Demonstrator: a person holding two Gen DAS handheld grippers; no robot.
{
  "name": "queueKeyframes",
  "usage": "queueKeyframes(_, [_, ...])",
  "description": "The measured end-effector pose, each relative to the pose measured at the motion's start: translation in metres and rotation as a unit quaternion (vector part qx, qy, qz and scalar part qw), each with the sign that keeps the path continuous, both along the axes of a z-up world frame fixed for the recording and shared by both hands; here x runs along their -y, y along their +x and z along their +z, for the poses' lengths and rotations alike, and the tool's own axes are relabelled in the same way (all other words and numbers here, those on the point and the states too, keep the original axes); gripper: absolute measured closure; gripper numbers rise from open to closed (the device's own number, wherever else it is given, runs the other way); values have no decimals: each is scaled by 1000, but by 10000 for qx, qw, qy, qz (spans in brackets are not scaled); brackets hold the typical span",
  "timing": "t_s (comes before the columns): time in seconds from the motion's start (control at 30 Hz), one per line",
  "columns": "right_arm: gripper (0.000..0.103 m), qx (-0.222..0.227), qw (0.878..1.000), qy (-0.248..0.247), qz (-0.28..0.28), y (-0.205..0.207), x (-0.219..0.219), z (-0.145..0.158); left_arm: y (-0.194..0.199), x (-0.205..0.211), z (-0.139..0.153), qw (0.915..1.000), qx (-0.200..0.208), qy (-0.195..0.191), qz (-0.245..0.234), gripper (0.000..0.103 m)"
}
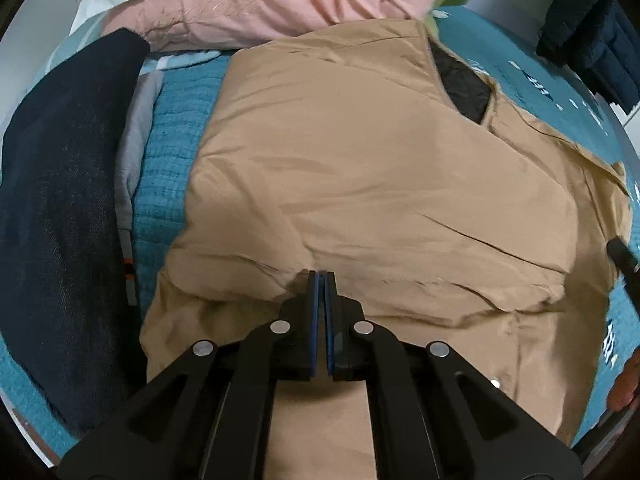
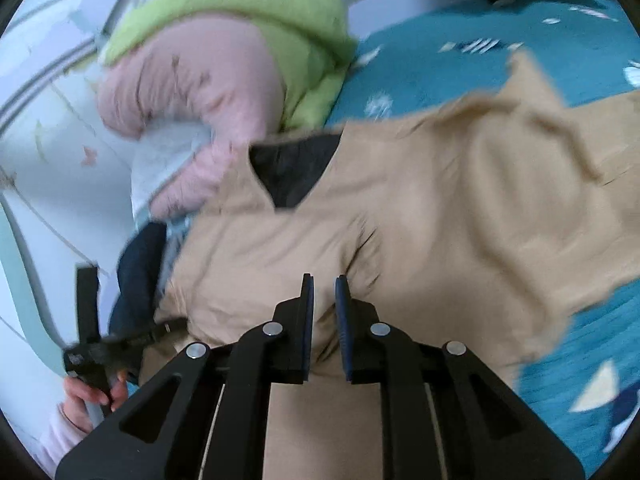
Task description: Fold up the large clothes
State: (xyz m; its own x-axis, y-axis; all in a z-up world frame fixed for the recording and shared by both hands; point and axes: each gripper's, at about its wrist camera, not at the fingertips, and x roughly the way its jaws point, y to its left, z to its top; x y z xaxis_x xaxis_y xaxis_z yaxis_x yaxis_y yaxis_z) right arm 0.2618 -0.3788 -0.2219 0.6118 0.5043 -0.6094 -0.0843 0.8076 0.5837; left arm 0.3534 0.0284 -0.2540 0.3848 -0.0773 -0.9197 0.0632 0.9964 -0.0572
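Left claw [image 1: 321, 276]: fingers pressed together at 6 o'clock, pinching a raised crease of the tan coat [image 1: 360, 184]. Right claw [image 2: 323, 280]: fingers a narrow gap apart, coat fabric bunched between them; whether the pads actually grip it cannot be told. In the right wrist view the left claw [image 2: 170, 326] shows at 8 o'clock, its tip at the coat's near edge, a hand [image 2: 94, 396] on its handle.

Tan coat [image 2: 440, 220]: lies across the teal bedspread [image 1: 172, 184], partly folded, upper layer doubled over lower. A dark lining [image 1: 460, 84] shows in the neck opening at 1 o'clock.

Dark navy garment [image 1: 60, 208]: on the bed at 9 o'clock, just beside the coat, a grey strip of cloth between them.

Pink garment [image 1: 280, 4]: at 12 o'clock, beyond the coat, touching its far edge. Green garment [image 2: 256, 12]: lies over the pink one [image 2: 192, 76], at 11 o'clock in the right wrist view. Right wrist view is motion-blurred
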Motion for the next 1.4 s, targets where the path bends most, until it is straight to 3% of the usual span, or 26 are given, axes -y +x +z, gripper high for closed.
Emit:
queueKeyframes(0.07, [85,56,9996,-142,-245,-7,27,5,-8,9,6,10000,57,-34,-61,100])
queueKeyframes(0.17, [58,-4,9971,-355,-672,-15,64,3,-16,27,13,9998,71,-72,-171,95])
queueKeyframes(0.3, [47,-151,9861,-435,-1598,-15,123,-2,-24,59,22,9989,137,-78,-432,81])
queueKeyframes(0.37, [43,-374,9773,-353,-2054,-16,150,-8,-26,82,26,9980,146,-134,-601,67])
queueKeyframes(0.5, [36,-736,9620,-59,-2627,-18,189,-22,-27,128,29,9941,197,-259,-1039,67])
queueKeyframes(0.6, [35,-808,9568,-162,-2789,-12,207,-31,-22,167,30,9902,233,-320,-1339,67])
queueKeyframes(0.77, [35,-1003,9516,620,-2840,2,233,-62,-13,221,34,9828,265,-632,-1712,67])
queueKeyframes(0.83, [31,-1167,9490,754,-2830,9,236,-77,-7,241,33,9805,256,-739,-1806,67])
queueKeyframes(0.9, [21,-953,9486,759,-2921,10,234,-74,-3,256,33,9784,225,-892,-1849,67])
queueKeyframes(1.0, [13,-970,9529,624,-2805,17,231,-71,5,272,28,9771,175,-1021,-1858,68])
queueKeyframes(1.07, [13,-876,9542,575,-2802,19,232,-71,8,279,24,9768,116,-1084,-1844,72])
queueKeyframes(1.13, [15,-774,9512,644,-2917,17,235,-72,10,284,20,9762,48,-1210,-1801,73])
queueKeyframes(1.17, [21,-739,9486,675,-3001,16,237,-72,10,286,17,9760,-14,-1248,-1783,76])
queueKeyframes(1.23, [48,-781,9446,613,-3128,15,242,-74,10,288,11,9743,-146,-1356,-1792,85])
queueKeyframes(1.27, [69,-881,9423,564,-3181,14,245,-77,10,289,8,9735,-195,-1392,-1805,89])
queueKeyframes(1.3, [79,-909,9401,639,-3222,11,249,-80,10,293,2,9735,-246,-1356,-1825,90])
queueKeyframes(1.4, [94,-896,9319,1422,-3214,3,258,-86,12,302,-18,9764,-413,-1082,-1822,95])
